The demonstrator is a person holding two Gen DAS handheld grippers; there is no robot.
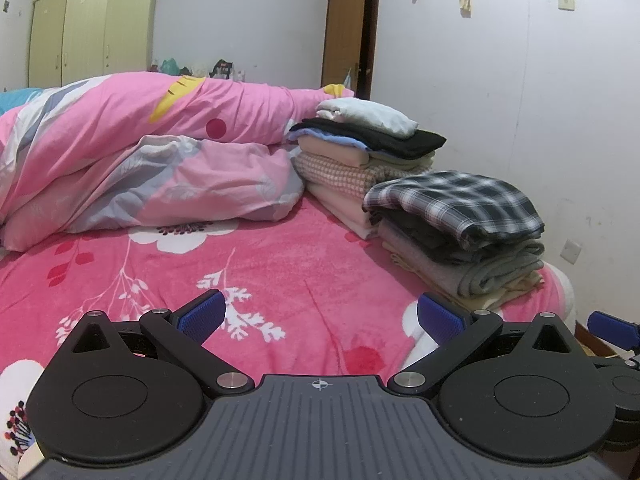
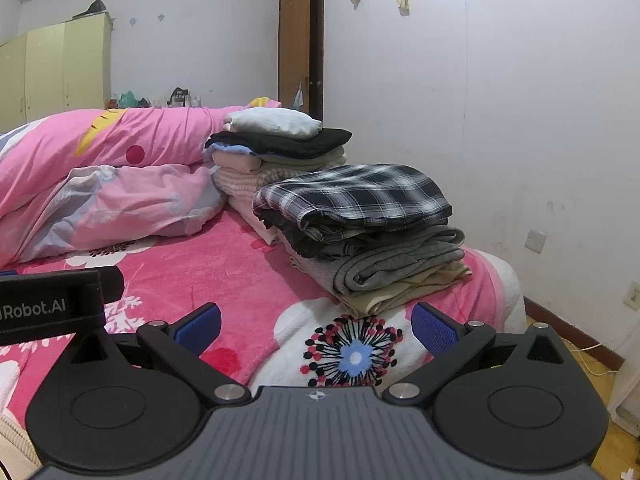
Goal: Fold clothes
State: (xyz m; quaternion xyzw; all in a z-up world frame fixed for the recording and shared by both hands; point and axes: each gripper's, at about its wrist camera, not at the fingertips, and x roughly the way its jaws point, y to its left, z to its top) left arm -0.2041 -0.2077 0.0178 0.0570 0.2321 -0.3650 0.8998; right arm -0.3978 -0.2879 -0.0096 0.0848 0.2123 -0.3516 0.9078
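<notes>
Left wrist view first: the left tongs are spread wide with nothing between the blue pads, hanging low over the pink floral blanket on the bed. Same deal in the right wrist view, where the right tongs are wide open and empty, parked over the white patch with the dark-petalled flower.

Ahead and to the right of both sits the nearer stack, topped by a plaid shirt with grey knits and something beige under it. Behind that, further out, is a taller stack with a pale folded piece on top of a black one. Beyond on the left is a rumpled pink duvet.

No bins or baskets anywhere, the stacks just sit on the bed near its right edge.

Handling guess: all soft, light, floppy cloth. The plaid looks thin and would slide off the knits if tugged sideways, so I'd pinch a folded edge or corner, both tongs apart. I can't spot a loose garment waiting to be folded.
</notes>
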